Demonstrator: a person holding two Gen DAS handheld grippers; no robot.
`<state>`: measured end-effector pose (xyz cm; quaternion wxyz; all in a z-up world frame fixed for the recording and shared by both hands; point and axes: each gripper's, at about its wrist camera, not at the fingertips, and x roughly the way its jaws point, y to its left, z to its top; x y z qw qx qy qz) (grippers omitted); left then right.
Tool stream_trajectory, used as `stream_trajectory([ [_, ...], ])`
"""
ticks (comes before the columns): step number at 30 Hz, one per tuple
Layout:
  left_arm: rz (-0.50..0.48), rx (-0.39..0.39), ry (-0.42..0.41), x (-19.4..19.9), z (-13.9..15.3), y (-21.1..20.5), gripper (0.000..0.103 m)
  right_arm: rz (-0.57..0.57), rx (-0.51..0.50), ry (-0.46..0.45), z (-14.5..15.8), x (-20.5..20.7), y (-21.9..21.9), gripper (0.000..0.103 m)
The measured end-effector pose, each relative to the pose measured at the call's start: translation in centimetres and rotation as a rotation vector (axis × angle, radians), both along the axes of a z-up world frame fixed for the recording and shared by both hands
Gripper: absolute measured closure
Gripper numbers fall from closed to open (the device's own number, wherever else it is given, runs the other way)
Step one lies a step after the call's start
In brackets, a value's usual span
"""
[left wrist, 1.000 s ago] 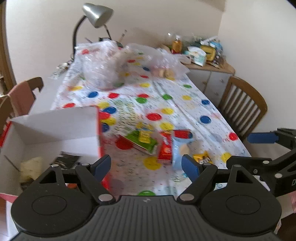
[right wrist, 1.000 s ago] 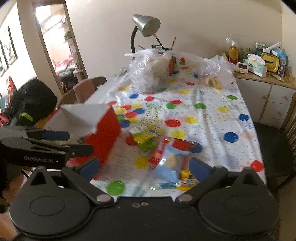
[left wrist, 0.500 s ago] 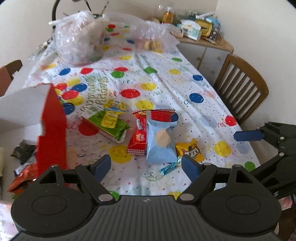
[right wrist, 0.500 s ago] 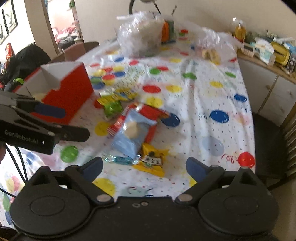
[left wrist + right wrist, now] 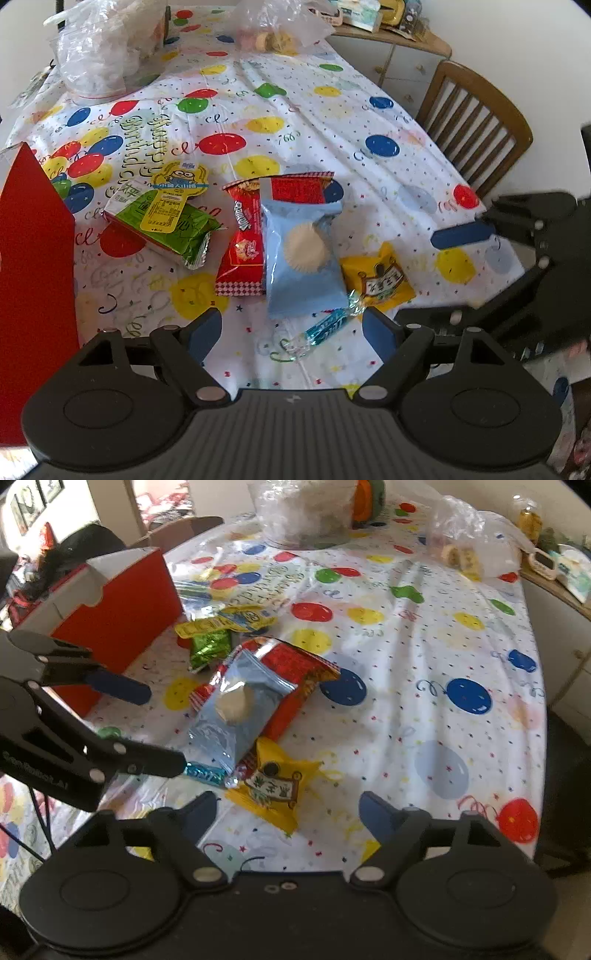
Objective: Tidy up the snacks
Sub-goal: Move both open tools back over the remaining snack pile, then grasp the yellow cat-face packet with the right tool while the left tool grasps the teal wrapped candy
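Snacks lie in a heap on the balloon-print tablecloth (image 5: 332, 122): a light blue packet (image 5: 301, 254) on top of a red packet (image 5: 245, 243), a green packet (image 5: 166, 221) to their left, a small yellow packet (image 5: 376, 277) and a clear blue candy stick (image 5: 325, 328) nearest me. A red box (image 5: 110, 609) with white flaps stands open at the left. My left gripper (image 5: 291, 332) hovers open just short of the candy stick and the blue packet. My right gripper (image 5: 286, 808) is open above the yellow packet (image 5: 275, 782). Both hold nothing.
Clear plastic bags (image 5: 103, 48) with food sit at the far end of the table. A wooden chair (image 5: 476, 122) stands at the right edge, and a sideboard (image 5: 399, 40) with clutter is behind it. A second chair (image 5: 184, 528) and a dark bag (image 5: 85, 542) stand at the left.
Both grippers have come forward and down toward the snack heap, which now fills the views. The red box has slid toward the left edge. Both stay open.
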<state>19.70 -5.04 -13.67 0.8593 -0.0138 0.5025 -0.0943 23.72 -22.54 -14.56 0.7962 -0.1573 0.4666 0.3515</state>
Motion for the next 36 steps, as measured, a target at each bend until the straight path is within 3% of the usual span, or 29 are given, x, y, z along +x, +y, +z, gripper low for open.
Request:
stream_trajectory([
  [4,-0.051,0.024,-0.001,-0.4,-0.5,-0.5,0.02,-0.028,0.038,0.033,-0.2,1.5,-0.6,0.024],
  [9,-0.137,0.04,-0.019,-0.5,-1.0,-2.7,0.023,-0.057,0.051,0.065,-1.2,2.3,-0.1,0.034],
  [11,-0.155,0.045,-0.007,-0.2,-1.4,-3.2,0.033,-0.071,0.068,0.087,-1.5,2.7,-0.2,0.041],
  [18,-0.183,0.063,0.012,0.6,-2.6,-4.1,0.062,-0.067,0.085,0.109,-2.0,2.8,0.6,0.048],
  [26,-0.181,0.074,0.009,0.5,-3.0,-4.6,0.077,-0.083,0.091,0.107,-2.1,2.4,0.7,0.067],
  [31,-0.141,0.083,0.003,0.1,-3.0,-4.5,0.09,-0.108,0.094,0.097,-2.0,1.7,0.5,0.071],
  [36,-0.083,0.066,0.007,-0.7,-3.0,-4.4,0.091,-0.144,0.1,0.078,-1.5,0.7,-0.1,0.072],
])
